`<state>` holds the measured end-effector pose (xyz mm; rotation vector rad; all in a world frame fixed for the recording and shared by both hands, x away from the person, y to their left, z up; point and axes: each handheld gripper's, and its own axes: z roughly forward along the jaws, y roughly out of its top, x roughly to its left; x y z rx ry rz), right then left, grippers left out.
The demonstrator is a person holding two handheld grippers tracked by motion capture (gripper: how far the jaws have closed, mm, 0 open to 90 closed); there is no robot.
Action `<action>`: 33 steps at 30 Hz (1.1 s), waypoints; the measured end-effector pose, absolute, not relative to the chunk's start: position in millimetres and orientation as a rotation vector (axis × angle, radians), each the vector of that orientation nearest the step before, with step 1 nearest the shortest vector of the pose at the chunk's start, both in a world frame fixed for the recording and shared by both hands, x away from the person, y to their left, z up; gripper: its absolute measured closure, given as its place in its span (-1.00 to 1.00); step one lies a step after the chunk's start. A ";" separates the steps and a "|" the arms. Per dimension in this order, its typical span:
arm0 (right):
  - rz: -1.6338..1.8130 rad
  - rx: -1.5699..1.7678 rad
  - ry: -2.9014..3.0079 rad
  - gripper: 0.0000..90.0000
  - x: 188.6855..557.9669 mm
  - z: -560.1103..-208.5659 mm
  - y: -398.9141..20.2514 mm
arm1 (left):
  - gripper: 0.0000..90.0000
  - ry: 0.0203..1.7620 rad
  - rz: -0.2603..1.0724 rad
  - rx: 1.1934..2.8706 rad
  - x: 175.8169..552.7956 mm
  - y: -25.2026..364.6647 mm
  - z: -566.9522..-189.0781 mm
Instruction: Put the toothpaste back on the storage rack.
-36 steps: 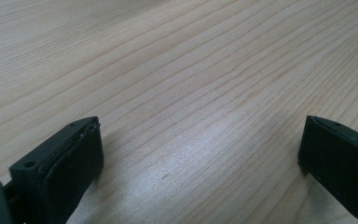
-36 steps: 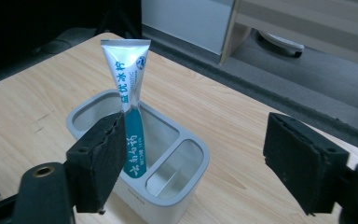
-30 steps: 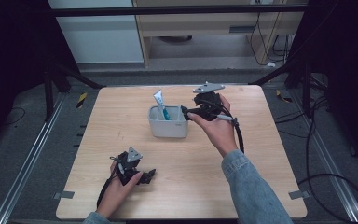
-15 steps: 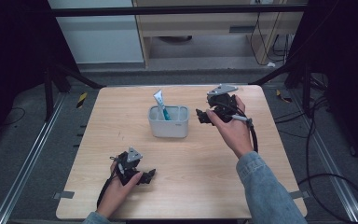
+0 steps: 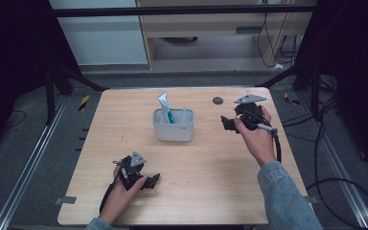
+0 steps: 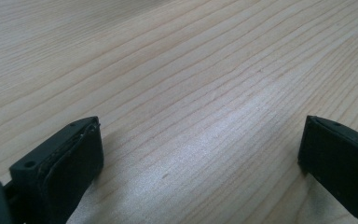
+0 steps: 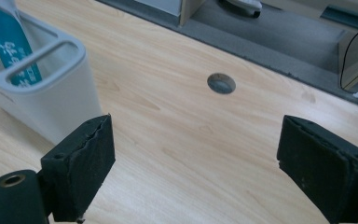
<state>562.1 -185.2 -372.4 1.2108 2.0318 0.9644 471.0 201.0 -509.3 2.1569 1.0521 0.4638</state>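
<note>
High view: tube point(image 5: 165, 108) left of right gripper's fingers point(image 5: 226, 123)

Grey holder point(image 5: 173, 127) mid-table point(image 5: 211, 191) – open wood all around, toothpaste tube point(image 5: 165, 108) upright inside

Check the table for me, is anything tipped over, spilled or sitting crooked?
Nothing stands out. The grey holder stands upright mid-table with the toothpaste tube leaning in its left compartment, top poking out, which is normal for it. No spill on the table. Both grippers, left and right, are open and empty.
</note>
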 end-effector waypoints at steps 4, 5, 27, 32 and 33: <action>0.943 1.214 2.037 -0.76 558.7 -383.5 -196.1 | -1.00 1.052 0.464 2.157 471.0 201.0 -509.3; 0.943 1.214 2.037 -0.76 558.7 -383.5 -196.1 | -1.00 1.053 0.463 2.154 471.0 200.9 -509.4; 0.875 1.305 2.078 -0.68 555.8 -455.6 -239.9 | -1.00 1.053 0.463 2.155 471.0 200.9 -509.4; 0.906 1.348 2.059 -0.69 554.7 -467.1 -246.3 | -1.00 1.053 0.463 2.155 471.0 200.9 -509.4; 0.919 1.368 2.056 -0.71 554.4 -469.9 -247.1 | -1.00 1.053 0.463 2.155 471.0 200.9 -509.4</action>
